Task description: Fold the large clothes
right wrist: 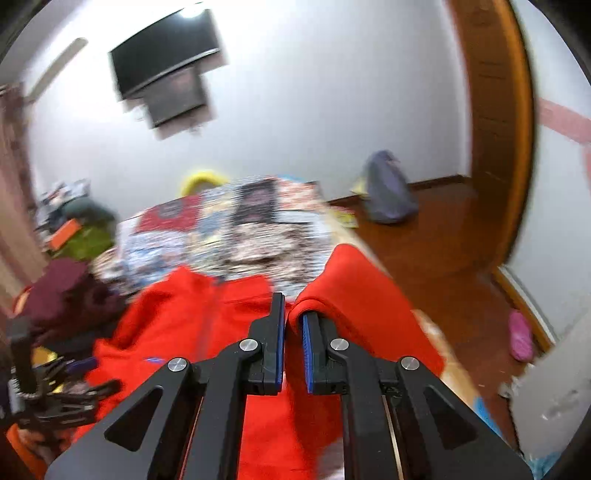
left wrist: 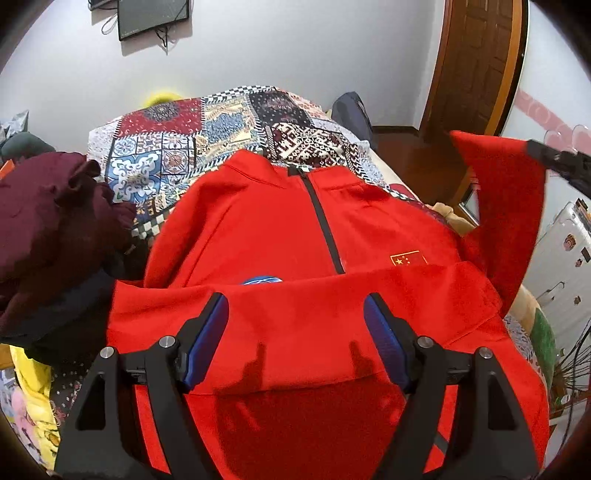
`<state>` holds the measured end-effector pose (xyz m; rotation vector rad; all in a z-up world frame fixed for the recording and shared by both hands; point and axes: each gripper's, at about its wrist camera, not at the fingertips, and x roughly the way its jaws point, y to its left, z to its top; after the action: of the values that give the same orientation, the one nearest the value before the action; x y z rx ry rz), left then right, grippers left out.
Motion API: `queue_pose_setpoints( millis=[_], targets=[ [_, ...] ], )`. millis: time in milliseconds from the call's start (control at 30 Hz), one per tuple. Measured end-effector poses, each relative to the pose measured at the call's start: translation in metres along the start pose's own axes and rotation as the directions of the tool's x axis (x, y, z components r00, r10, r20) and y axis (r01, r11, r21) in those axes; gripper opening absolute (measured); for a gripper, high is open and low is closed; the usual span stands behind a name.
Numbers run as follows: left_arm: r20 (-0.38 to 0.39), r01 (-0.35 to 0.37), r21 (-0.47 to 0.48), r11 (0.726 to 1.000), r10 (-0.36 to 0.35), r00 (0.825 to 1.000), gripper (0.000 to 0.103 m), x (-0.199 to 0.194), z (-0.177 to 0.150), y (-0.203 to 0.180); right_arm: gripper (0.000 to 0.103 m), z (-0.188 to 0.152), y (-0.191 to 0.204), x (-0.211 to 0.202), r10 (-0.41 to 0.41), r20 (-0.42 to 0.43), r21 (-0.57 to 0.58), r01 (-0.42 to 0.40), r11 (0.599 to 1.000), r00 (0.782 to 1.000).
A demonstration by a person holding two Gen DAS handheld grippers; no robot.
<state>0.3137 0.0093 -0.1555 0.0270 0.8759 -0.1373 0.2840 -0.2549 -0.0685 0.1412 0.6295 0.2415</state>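
**Red jacket spread on a patchwork bed, one sleeve lifted**

Patchwork bedspread (left wrist: 207, 125) in red, blue and white squares covers the bed, the largest surface in view, and no box or basket shows on it. On the bedspread lies the red jacket (left wrist: 258, 229), front up, its dark zip running down from the collar and a small flag badge on the chest; a fold of its cloth lies across the lower chest. A maroon garment (left wrist: 48, 206) is heaped just beside the jacket's left edge, with yellow cloth lower down. Behind the bed stands a white wall with a dark screen (left wrist: 153, 16) mounted high, a wooden door (left wrist: 476, 62) to the right, and a brown wooden floor where a grey-blue bag (right wrist: 388, 192) sits near the wall.

The left gripper (left wrist: 295, 321) hangs over the folded cloth with its blue pads spread wide, nothing between them. The right gripper (right wrist: 293, 325) is clenched on the jacket's red sleeve (right wrist: 354, 288), which is raised off the bed at the jacket's right side; that view is blurred.
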Motion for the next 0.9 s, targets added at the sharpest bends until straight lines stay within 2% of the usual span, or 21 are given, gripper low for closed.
queue_pose_setpoints(
  millis=[100,200,300,400,467,533,600,667,733,800,900],
  targets=[
    [0.004,-0.005,0.001,1.000,0.005,1.000,0.076,-0.006,-0.004,0.004,0.008,-0.013,0.030,0.024,0.074,-0.072,-0.041,-0.077,0.996,0.995],
    [0.000,-0.014,0.006,1.000,0.014,1.000,0.076,-0.008,-0.009,0.007,0.008,-0.035,0.053,0.057,0.129,-0.185,-0.066,-0.144,0.987,0.974],
    [-0.011,-0.020,0.006,1.000,0.020,1.000,0.076,-0.008,-0.016,0.010,0.008,-0.064,0.070,0.086,0.164,-0.311,-0.077,-0.197,0.977,0.936],
    [-0.025,-0.018,0.000,1.000,0.018,1.000,0.076,-0.006,-0.020,0.014,0.008,-0.092,0.079,0.109,0.152,-0.425,-0.101,-0.214,0.972,0.892],
    [-0.034,-0.016,-0.001,1.000,0.016,0.999,0.077,-0.005,-0.023,0.014,0.008,-0.105,0.083,0.113,0.144,-0.478,-0.114,-0.224,0.968,0.867],
    [-0.042,-0.017,0.002,1.000,0.017,0.999,0.076,-0.003,-0.025,0.014,0.008,-0.119,0.085,0.122,0.131,-0.545,-0.120,-0.232,0.965,0.828],
    [-0.047,-0.015,0.008,1.000,0.015,0.999,0.076,-0.002,-0.026,0.011,0.008,-0.122,0.083,0.122,0.112,-0.578,-0.123,-0.222,0.967,0.809],
    [-0.050,-0.011,0.014,1.000,0.012,0.999,0.076,-0.002,-0.025,0.009,0.013,-0.119,0.080,0.117,0.114,-0.581,-0.113,-0.219,0.969,0.806],
    [-0.049,-0.006,0.027,1.000,0.008,0.999,0.076,-0.002,-0.023,0.003,0.025,-0.115,0.072,0.110,0.142,-0.596,-0.077,-0.232,0.970,0.790],
    [-0.046,0.000,0.043,0.999,0.002,0.999,0.076,-0.002,-0.018,-0.002,0.032,-0.111,0.067,0.100,0.150,-0.577,-0.067,-0.229,0.971,0.803],
    [-0.038,0.012,0.072,0.997,-0.010,0.999,0.077,-0.001,-0.009,-0.016,0.039,-0.102,0.052,0.077,0.116,-0.525,-0.092,-0.192,0.977,0.843]
  ],
)
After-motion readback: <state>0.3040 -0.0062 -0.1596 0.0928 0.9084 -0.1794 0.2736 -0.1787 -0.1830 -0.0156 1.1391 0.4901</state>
